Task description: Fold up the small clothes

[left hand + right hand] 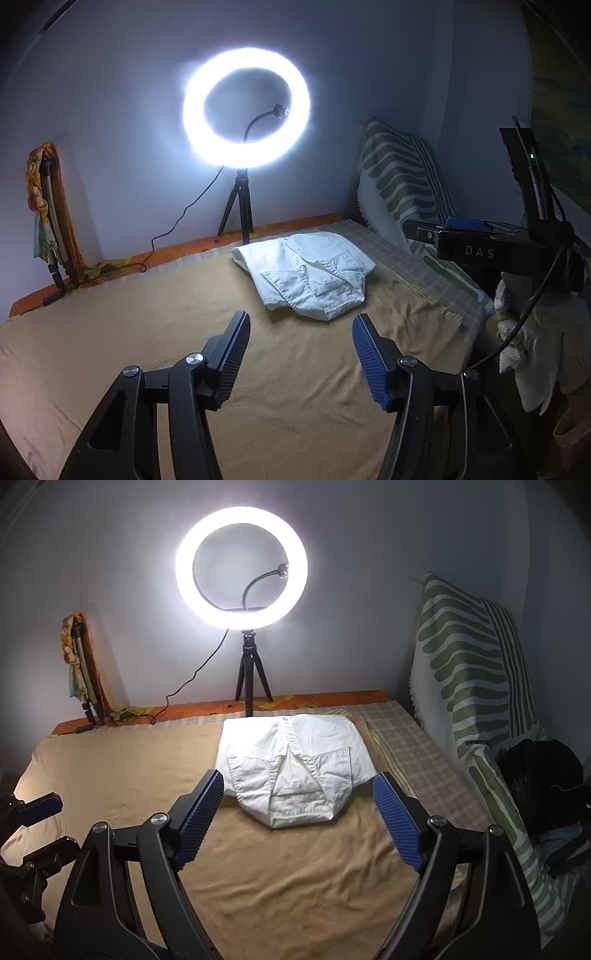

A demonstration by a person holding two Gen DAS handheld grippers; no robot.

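A white folded garment [310, 277] [291, 768] lies flat on the tan blanket [147, 332] [295, 867] near the far edge of the bed. My left gripper [301, 319] hovers in front of it, open, with nothing between its fingers. My right gripper [299, 776] is open wide just short of the garment's near edge and touches nothing. Seen from the left wrist, the right gripper [439, 226] is at the right, held by a gloved hand [539, 332]. The left gripper [48, 827] shows at the left edge of the right wrist view.
A lit ring light [245, 107] [242, 566] on a small tripod stands behind the garment, its cable trailing left. A green-striped cushion [402, 177] [469, 664] leans at the right. A folded stand with an orange cloth [48, 210] leans on the wall at left. Dark items [546, 779] sit far right.
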